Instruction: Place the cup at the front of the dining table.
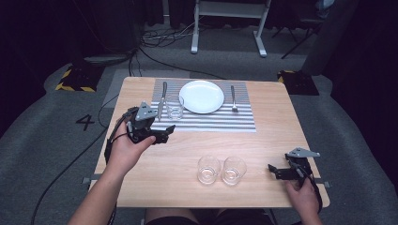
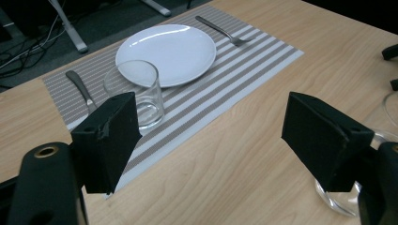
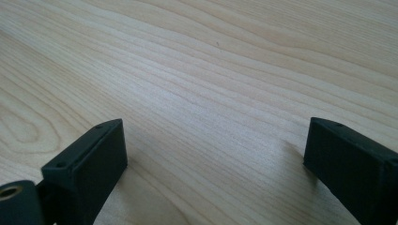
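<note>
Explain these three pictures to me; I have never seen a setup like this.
A person sits at a light wooden table with a black hand-held gripper in each hand. The high view looks down from above. The other two views come from a camera riding on each gripper, looking along its fingers. The left gripper is beside a clear drinking glass on a grey striped placemat, which also holds a round white plate, a metal knife and a metal fork. Two more clear glasses stand nearer the person, with the right gripper beside them. Both grippers' fingers are apart and hold nothing.
</note>
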Motion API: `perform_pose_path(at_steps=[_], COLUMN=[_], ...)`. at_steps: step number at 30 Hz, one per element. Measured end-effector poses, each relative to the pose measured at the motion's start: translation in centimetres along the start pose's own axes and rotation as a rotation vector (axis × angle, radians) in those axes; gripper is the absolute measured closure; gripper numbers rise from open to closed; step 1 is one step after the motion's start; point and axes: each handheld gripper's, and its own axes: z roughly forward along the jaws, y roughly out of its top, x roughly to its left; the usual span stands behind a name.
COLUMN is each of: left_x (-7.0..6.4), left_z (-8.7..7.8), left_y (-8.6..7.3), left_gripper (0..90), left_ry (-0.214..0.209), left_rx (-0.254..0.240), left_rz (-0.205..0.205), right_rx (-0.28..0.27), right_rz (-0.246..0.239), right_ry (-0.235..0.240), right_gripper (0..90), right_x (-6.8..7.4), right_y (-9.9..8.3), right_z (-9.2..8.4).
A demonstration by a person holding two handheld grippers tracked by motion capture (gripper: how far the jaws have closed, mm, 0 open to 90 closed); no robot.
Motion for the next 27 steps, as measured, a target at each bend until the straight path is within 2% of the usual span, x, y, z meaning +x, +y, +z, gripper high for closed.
perform_pose_path(at_steps=[4,6,9,11,14,16,19,21,27], left_x=[-0.1,-0.1,0.0,0.1,0.3,0.4,0.5,0.6,0.6], left_z=[-1.1,-1.3,-2.1,-2.5,-3.3,-3.8,-4.1,-4.1,-3.4], left_y=[-1.5,-2.0,-4.0,-4.7,-5.7,-6.5,-7.7,-8.6,-10.7], left_gripper=[19.6,19.6,19.6,19.6,19.2,18.9,18.3,18.2,18.1], left_ry=[-0.012,0.003,0.01,0.007,-0.016,-0.026,-0.019,-0.034,0.003], left_rx=[0.004,-0.001,-0.002,0.004,-0.023,-0.023,-0.027,-0.021,0.057], left_rz=[-0.009,-0.01,-0.027,-0.009,-0.017,-0.01,-0.018,-0.031,-0.002], right_rx=[0.001,0.001,0.001,0.001,0.001,0.0,0.001,0.001,0.001], right_rz=[0.003,0.003,0.003,0.003,0.002,0.002,0.003,0.002,0.003], right_ry=[0.0,0.0,0.0,0.0,0.0,0.0,0.0,0.0,0.0], right_gripper=[6.4,6.4,6.3,6.4,6.4,6.3,6.4,6.3,6.4], right_x=[0.0,0.0,0.0,0.0,0.0,0.0,0.0,0.0,0.0], right_y=[0.0,0.0,0.0,0.0,0.0,0.0,0.0,0.0,0.0], right_z=[0.0,0.0,0.0,0.0,0.0,0.0,0.0,0.0,0.0])
